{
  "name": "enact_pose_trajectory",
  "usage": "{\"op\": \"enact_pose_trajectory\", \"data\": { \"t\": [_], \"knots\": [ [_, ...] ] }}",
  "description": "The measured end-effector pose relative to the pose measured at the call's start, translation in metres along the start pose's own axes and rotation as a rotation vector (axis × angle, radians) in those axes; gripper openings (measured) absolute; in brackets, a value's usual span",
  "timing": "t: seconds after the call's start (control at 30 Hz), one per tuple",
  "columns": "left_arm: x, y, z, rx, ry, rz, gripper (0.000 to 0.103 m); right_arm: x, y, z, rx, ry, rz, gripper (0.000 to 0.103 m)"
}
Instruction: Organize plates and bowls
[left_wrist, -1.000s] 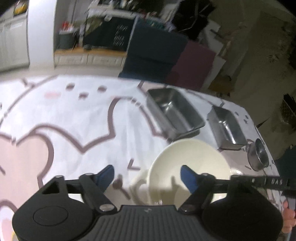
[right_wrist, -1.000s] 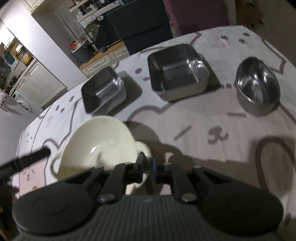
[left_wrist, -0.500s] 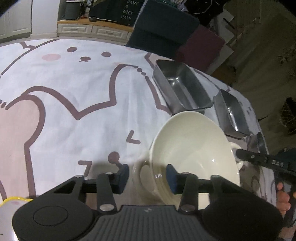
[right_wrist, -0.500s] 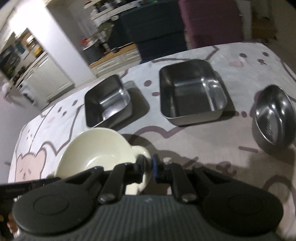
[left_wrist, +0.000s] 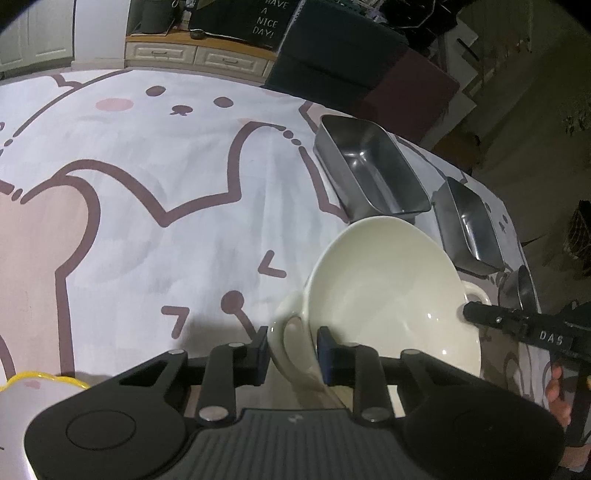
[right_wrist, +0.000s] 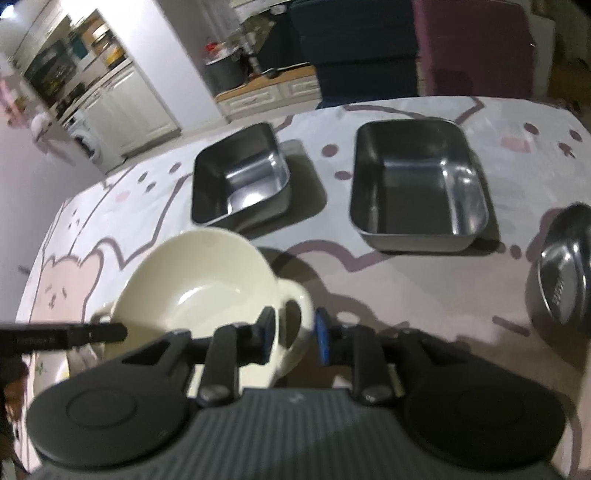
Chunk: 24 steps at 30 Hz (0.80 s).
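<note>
A home: washing machine (right_wrist: 86, 142), kitchen cabinets (right_wrist: 122, 110), cartoon tablecloth (left_wrist: 147, 192).

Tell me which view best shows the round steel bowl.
The right wrist view. There the round steel bowl sits at the right edge, cut off by the frame, yet its rim and shiny inside are visible. In the left wrist view it is only a thin sliver behind the cream bowl and the right tool.

Left gripper (left_wrist: 291, 349): black plastic body, ribbed grey centre panel, two round discs at the sides, silver screws on the linkage arms.
Left fingers (left_wrist: 327, 350): dark blue pads on black mounts.
Right gripper (right_wrist: 293, 339): same black build; brighter blue pads; white lettering "DAS" on its arm.
Hand (left_wrist: 557, 393): bare skin, fingertips visible.
</note>
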<state>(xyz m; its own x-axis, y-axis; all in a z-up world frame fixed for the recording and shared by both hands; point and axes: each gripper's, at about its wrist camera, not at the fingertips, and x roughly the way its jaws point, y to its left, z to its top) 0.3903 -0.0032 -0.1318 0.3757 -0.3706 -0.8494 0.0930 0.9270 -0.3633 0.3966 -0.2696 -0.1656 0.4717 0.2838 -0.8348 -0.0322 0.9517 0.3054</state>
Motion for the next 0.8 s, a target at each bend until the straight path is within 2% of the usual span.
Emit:
{"op": "enact_pose_trajectory", "data": {
  "t": [0.1,0.23,0.5,0.7,0.8],
  "knots": [
    [-0.001,-0.001,-0.001,-0.004,-0.006,0.004,0.028,0.003,0.002,0.000,-0.027,0.013,0.008,0.032],
    [0.000,0.000,-0.001,-0.005,-0.011,0.002,0.028,0.011,-0.001,0.003,-0.002,0.029,0.011,0.026],
    [-0.001,0.001,0.000,0.007,-0.010,-0.001,0.027,0.005,0.010,-0.004,0.030,0.080,-0.056,0.027],
    [-0.003,0.002,0.000,0.005,0.005,-0.006,0.027,0.004,-0.004,-0.002,0.119,0.096,0.004,0.026],
    [-0.003,0.002,-0.001,0.000,0.004,-0.003,0.027,0.004,-0.001,-0.002,0.068,0.095,0.004,0.027]
  ]
}}
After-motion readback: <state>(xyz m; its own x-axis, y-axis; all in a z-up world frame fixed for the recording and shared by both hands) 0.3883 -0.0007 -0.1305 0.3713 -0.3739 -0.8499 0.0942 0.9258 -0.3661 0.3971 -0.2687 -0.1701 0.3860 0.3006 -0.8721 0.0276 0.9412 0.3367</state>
